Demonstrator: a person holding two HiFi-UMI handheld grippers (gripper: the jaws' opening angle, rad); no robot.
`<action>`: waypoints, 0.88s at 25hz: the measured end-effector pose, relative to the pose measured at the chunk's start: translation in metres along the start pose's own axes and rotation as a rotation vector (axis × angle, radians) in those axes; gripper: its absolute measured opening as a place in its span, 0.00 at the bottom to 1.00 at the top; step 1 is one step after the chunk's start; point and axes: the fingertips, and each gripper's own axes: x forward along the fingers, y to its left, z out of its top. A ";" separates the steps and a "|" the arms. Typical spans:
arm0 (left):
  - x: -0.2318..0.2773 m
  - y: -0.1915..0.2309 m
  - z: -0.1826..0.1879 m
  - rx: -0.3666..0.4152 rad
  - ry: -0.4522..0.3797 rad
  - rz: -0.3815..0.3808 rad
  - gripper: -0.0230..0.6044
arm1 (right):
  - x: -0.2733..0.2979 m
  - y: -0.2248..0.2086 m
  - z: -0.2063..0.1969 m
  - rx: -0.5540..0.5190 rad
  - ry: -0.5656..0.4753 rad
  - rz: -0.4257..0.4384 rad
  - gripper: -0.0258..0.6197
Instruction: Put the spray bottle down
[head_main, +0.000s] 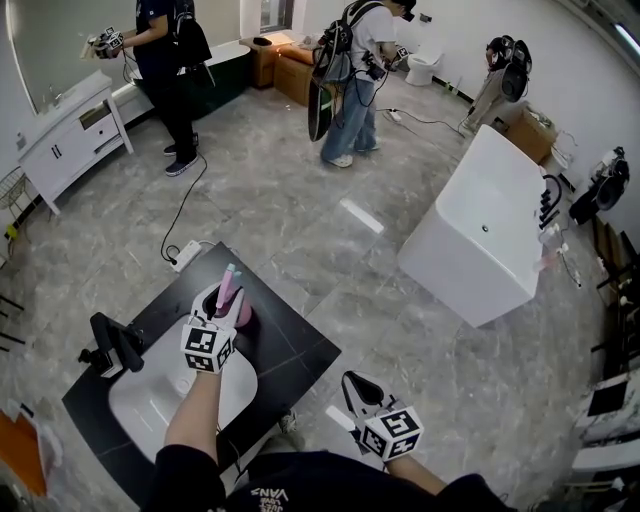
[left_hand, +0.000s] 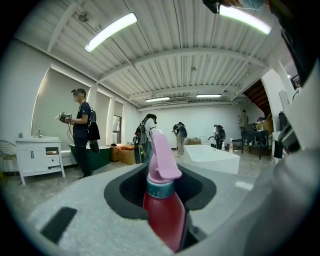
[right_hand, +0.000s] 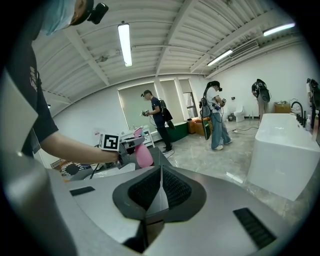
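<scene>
Grey marble-patterned floor (head_main: 300, 200) runs through a big bathroom showroom, and I'm working at one dark counter (head_main: 295, 350) low in the head view. Starting at my left gripper (head_main: 226, 300), the jaws stand partway closed and pinch the body of the spray bottle (left_hand: 161, 200) from both sides, with the bottle upright between the pads in the left gripper view. I see one bottle only. It has a tall pale pink trigger head, a teal collar under that, and a deep red body that reads pinker from above. From the head view it sits at about 8 o'clock of the frame, over the counter at the 1 o'clock rim of the single white basin (head_main: 150, 395). Whether its base touches the counter I can't tell, since the gripper covers it. One black faucet (head_main: 112, 348) stands at the basin's 10 o'clock. My right gripper (right_hand: 159, 195) is at 5 o'clock of the head view, just past the counter's corner and well apart from the bottle; its pads meet flat with nothing between them. Further out, one white bathtub (head_main: 480, 235) stands at 2 o'clock and one white cabinet (head_main: 65, 140) at 10 o'clock against the wall. I count three others in the head view: a person in dark clothes (head_main: 165, 70) at 11 o'clock beside the cabinet, a person in a white top (head_main: 352, 80) at 12 o'clock, and a third person (head_main: 505, 75) at 1 o'clock by the far wall
</scene>
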 end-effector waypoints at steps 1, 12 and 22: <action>0.000 0.001 0.000 -0.005 0.000 0.000 0.26 | 0.000 0.001 0.001 0.001 -0.001 -0.003 0.06; -0.001 0.004 -0.003 -0.057 0.012 -0.008 0.49 | -0.005 0.003 -0.001 0.013 -0.005 -0.010 0.06; -0.038 -0.006 0.002 -0.036 0.038 0.028 0.63 | -0.019 0.013 -0.003 0.010 -0.018 0.011 0.06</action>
